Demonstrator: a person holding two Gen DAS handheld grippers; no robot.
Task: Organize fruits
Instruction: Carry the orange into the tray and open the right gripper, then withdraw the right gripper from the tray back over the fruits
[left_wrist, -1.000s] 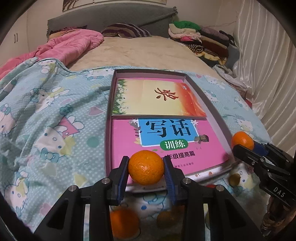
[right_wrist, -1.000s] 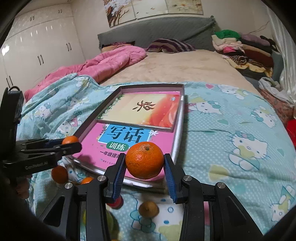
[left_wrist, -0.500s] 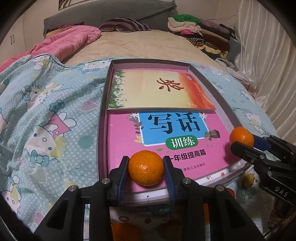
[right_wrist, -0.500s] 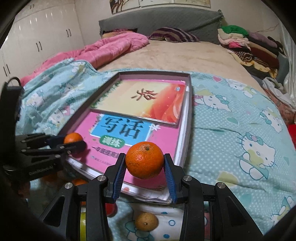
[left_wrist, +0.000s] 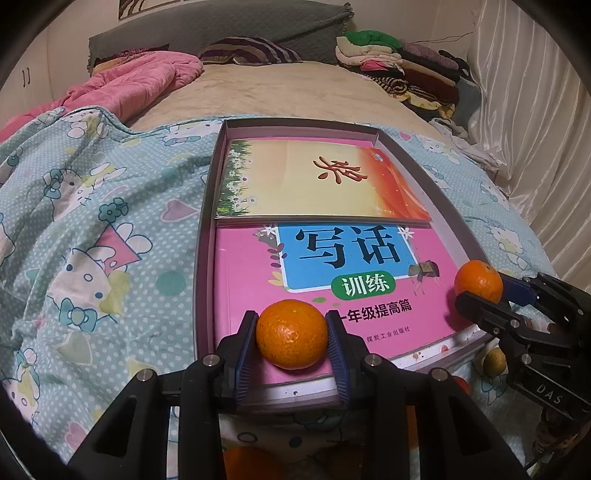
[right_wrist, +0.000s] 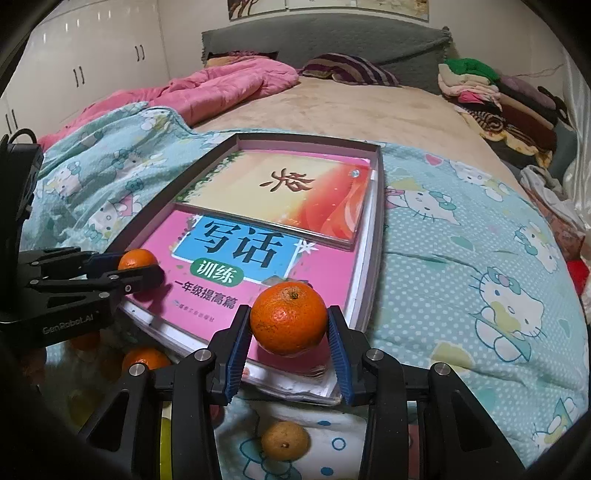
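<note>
Orange mandarin (left_wrist: 291, 334) clamped in left gripper (left_wrist: 291, 354) at lower centre, second mandarin (right_wrist: 288, 323) clamped in right gripper (right_wrist: 288, 354), both now over the pink book (left_wrist: 332, 280) rather than short of it, shallow box (left_wrist: 458, 236) holding two books, loose fruit (right_wrist: 285, 440) on quilt below.

Left wrist view: close above the near end of the shallow box (left_wrist: 424, 173), facing the headboard (left_wrist: 221, 26). Right wrist view: from the box's (right_wrist: 376, 206) near-right corner, angled left toward the wardrobe (right_wrist: 92, 55). Shared: box, headboard (right_wrist: 332, 37).
</note>
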